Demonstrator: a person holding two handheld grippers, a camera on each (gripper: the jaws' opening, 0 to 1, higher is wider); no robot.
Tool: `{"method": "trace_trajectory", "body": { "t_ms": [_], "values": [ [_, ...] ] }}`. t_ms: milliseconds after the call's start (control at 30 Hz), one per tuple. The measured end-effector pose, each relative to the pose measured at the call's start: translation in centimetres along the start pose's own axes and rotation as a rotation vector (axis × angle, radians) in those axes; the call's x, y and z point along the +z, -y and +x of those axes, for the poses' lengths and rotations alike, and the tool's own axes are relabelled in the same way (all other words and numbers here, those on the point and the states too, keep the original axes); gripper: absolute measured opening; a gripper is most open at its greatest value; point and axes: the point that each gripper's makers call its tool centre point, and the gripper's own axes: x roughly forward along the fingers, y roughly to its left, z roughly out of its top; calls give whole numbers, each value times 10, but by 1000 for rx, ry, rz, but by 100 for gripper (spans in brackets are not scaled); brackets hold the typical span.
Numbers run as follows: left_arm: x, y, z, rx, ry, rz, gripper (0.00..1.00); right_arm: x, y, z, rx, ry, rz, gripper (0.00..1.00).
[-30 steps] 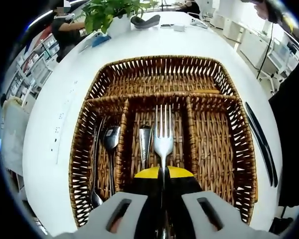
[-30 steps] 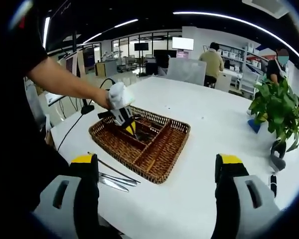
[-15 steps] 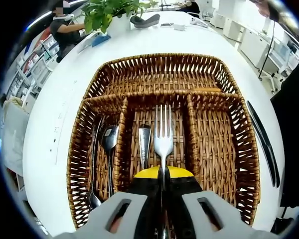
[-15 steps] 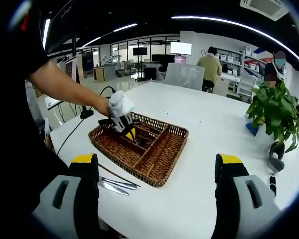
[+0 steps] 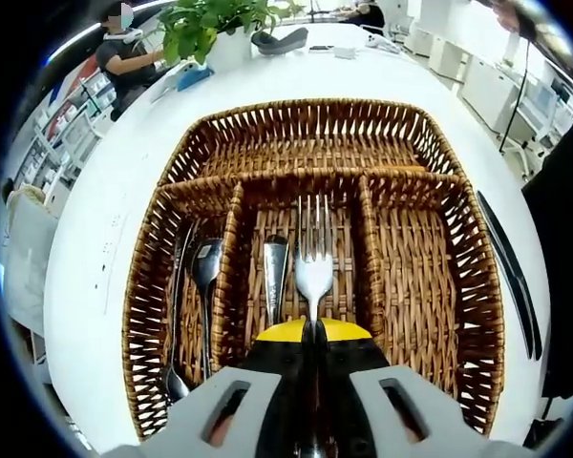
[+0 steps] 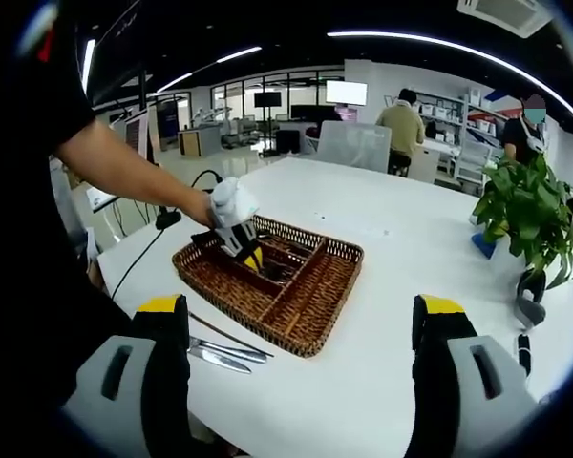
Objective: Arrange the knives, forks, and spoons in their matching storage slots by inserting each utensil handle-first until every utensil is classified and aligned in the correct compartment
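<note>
Gripping tongs (image 5: 314, 336) hiding fork (image 5: 313, 260) handle

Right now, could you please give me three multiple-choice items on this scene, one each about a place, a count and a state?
1. Where do the knives lie?
A. on the table beside the basket
B. in the basket's long back slot
C. under the plant

2. How many long compartments run side by side in the wicker basket, apart from the crosswise one?
A. two
B. three
C. five

3. What is the left tool doing?
A. hanging open
B. shut on the fork
C. shut on a spoon

Answers: 1 A, they lie on the white table outside the rim; 2 B, two dividers make three; 3 B, the fork head sticks out between its closed jaws.
</note>
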Motion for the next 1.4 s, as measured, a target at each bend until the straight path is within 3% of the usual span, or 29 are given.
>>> {"method": "trace_trajectory", "body": {
  "t_ms": [500, 600, 800, 1100, 1267, 1400],
  "values": [
    [0, 0, 2, 0, -5, 24, 3, 10, -4, -5, -5, 34, 24, 100],
    [1, -8, -1, 51, -10, 63, 12, 11, -5, -5, 0, 40, 33, 100],
    [2, -11, -12, 86, 9, 41, 20, 8, -9, -1, 16, 32, 16, 100],
    [10, -17, -50, 119, 113, -82, 32, 6, -5, 5, 11, 21, 2, 100],
    [18, -16, -80, 174, 230, -167, 42, 1, -4, 14, 17, -12, -18, 100],
    [23, -21, -100, 224, 327, -249, 62, 0, -3, 18, 17, -24, -39, 100]
  ]
}}
